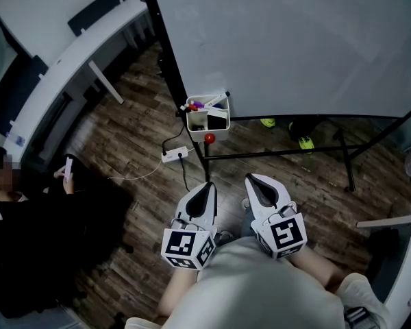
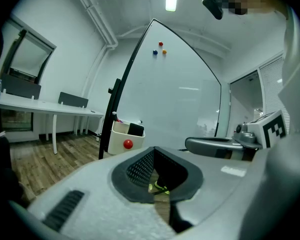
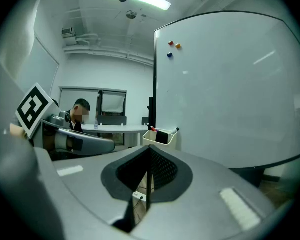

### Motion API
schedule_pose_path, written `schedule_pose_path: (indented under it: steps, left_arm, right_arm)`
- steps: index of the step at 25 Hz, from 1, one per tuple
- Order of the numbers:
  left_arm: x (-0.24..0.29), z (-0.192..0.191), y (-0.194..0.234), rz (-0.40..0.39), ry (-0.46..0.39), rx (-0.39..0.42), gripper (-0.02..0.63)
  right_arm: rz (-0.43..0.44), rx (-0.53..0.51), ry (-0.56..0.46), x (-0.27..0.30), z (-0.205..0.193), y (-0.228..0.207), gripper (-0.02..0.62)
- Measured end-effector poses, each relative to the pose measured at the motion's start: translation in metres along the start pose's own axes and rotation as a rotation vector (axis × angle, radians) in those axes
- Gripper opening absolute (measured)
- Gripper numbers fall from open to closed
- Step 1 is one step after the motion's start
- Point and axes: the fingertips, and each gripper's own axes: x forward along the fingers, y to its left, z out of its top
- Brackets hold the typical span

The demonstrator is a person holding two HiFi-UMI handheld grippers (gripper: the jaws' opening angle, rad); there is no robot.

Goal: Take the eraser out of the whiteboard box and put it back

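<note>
- The right gripper (image 3: 150, 150) is seen shut in its own view; the dark pads meet along one line and nothing is held between them.
- The left gripper (image 2: 154, 152) is read the same way – jaws together, no thing gripped; only floor is glimpsed past the tips.
- Both grippers are held side by side, near each other and pointed almost level; neither is touching anything.
- Ahead of both, and well apart from the tips, the whiteboard box (image 1: 218, 133) is found hung at the lower corner of the whiteboard (image 1: 294, 40); it lies left of centre from the left gripper and just right of centre from the right one.
- The eraser (image 3: 162, 136) – the dark block – is seen standing inside that box, beside some markers (image 1: 207, 105); a red magnet (image 2: 128, 144) is stuck to the box's front wall.
- Progress is judged as nil so far: the eraser has not been taken out; the reach has not yet arrived.
- What is left is judged to be everything; the jaws must be opened, the gap to the box closed, the eraser gripped and lifted clear, then set back in the box and released.
</note>
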Motion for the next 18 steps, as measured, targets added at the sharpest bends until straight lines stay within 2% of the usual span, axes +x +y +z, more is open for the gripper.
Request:
schedule_pose_path:
  steps: [18]
  left_arm:
    - [-0.0049, -0.005, -0.0024, 0.015, -0.004, -0.01, -0.002]
  right_arm:
    - [0.024, 0.018, 0.009, -0.0019, -0.0024, 0.0043, 0.003]
